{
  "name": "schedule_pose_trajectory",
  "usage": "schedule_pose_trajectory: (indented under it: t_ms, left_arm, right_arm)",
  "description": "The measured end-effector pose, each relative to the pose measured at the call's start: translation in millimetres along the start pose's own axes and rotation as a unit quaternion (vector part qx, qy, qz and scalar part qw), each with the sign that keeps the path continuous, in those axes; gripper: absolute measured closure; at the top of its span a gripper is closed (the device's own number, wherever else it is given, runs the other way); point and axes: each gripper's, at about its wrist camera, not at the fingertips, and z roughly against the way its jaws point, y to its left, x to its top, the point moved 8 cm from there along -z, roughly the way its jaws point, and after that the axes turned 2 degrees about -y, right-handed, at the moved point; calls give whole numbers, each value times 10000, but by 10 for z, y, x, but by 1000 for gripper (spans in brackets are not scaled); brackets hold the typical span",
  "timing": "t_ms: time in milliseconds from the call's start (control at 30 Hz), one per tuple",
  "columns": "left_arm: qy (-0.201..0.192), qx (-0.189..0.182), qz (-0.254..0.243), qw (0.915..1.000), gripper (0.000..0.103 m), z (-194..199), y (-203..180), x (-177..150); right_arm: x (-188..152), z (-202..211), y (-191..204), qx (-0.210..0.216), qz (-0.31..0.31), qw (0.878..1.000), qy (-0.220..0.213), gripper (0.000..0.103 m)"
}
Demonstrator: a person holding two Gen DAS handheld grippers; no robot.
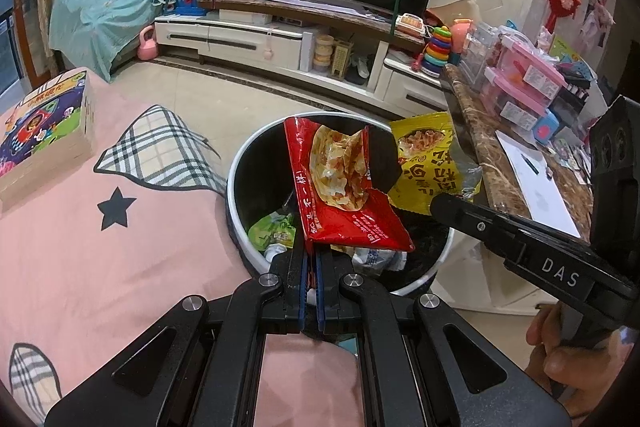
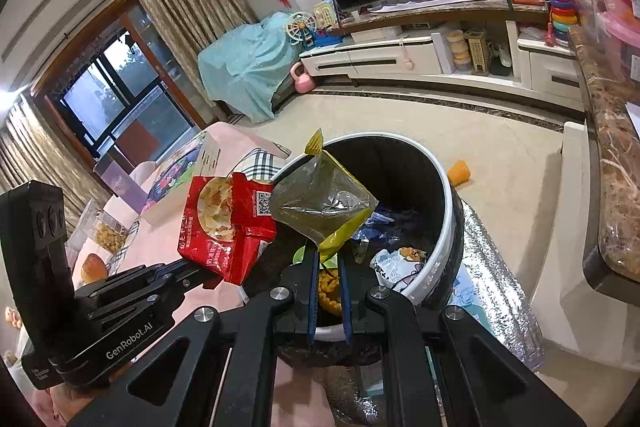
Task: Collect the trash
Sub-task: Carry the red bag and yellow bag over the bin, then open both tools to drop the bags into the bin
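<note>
My left gripper (image 1: 311,259) is shut on a red snack wrapper (image 1: 340,187) and holds it above the open trash bin (image 1: 256,147). My right gripper (image 2: 329,259) holds a yellow snack wrapper (image 2: 320,203) by its lower corner over the same bin (image 2: 448,187); its jaws stand a little apart around the corner. The yellow wrapper (image 1: 430,159) and the right gripper's arm also show in the left wrist view, and the red wrapper (image 2: 228,223) in the right wrist view. The bin holds several pieces of trash, among them a green packet (image 1: 272,227).
A pink bedspread (image 1: 120,247) with a book (image 1: 44,135) lies left of the bin. A marble counter (image 1: 500,155) with pink boxes stands to the right. A TV stand (image 1: 280,35) is at the back. An orange scrap (image 2: 458,173) lies on the floor.
</note>
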Motion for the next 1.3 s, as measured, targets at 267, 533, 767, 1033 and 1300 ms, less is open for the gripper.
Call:
schedule_pose_trajectory:
  t_ms: [267,533,767,1033,1300]
  left_arm:
    - [54,27,-11,10000,101,-64,13,41]
    - [111,43,-53,9999,101,-121,-3,70]
    - [178,85,-51,9998,101,-192,7,70]
    - [210,85,-42,9997,101,-237,22,78]
    - [249,49,-28,9997,100,-262,15,63]
  right_arm:
    - [7,-91,-21,-53,3,9999,110,94]
    - [23,-142,-31,-114,14,9998,173,94]
    - [34,-197,-49,-169,46,9995,281,94]
    - [21,-259,-68,-191,48,9991,368,94]
    - [25,-274,-95,-209,63,9989,415,94]
